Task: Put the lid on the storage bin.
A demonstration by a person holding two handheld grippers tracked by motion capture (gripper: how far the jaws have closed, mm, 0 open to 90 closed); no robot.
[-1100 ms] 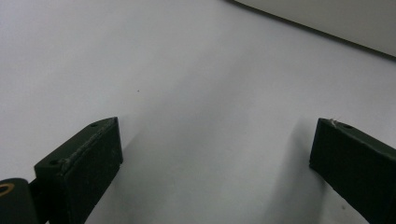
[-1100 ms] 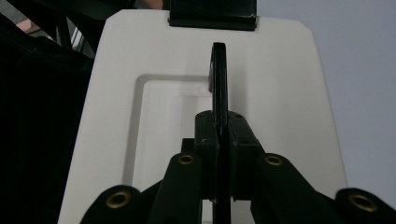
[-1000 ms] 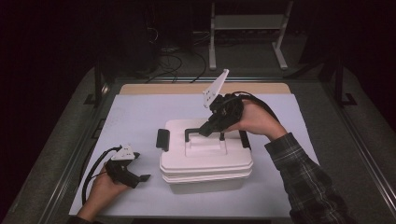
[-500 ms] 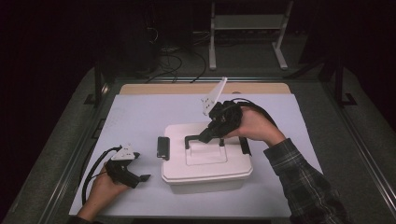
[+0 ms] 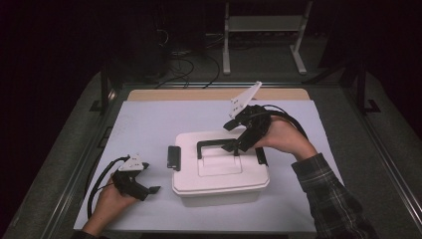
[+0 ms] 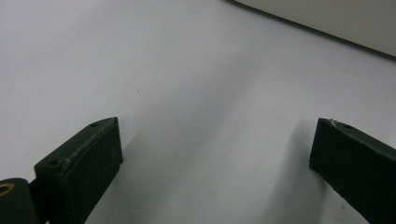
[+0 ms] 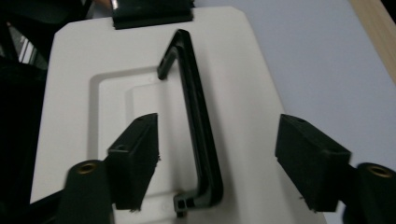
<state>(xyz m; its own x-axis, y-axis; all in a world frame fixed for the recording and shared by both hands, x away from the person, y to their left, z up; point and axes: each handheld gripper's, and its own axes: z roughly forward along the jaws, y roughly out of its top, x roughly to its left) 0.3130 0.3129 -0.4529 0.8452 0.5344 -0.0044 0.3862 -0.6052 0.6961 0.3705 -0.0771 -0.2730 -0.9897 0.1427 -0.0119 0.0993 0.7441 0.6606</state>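
Both grippers are black; the right gripper (image 5: 234,146) has a white triangular plate on top. The right arm wears a plaid sleeve (image 5: 331,196). A black cable (image 5: 97,179) loops behind the left gripper (image 5: 149,191).

The white plastic lidded box (image 5: 219,172) sits mid-desk (image 5: 149,119) with its black hinged handle (image 5: 215,145) standing on the lid, the right hand-held gripper (image 5: 234,147) over that handle, the left hand-held gripper (image 5: 149,189) resting left of the box.

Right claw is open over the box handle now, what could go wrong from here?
1. The right claw straddles the black handle near one end; closing there may lift the white box tilted.
2. The side latch looks flipped outward, so the lid might come off alone.
3. The left claw sits open on the table, apart from the box, steadying nothing.
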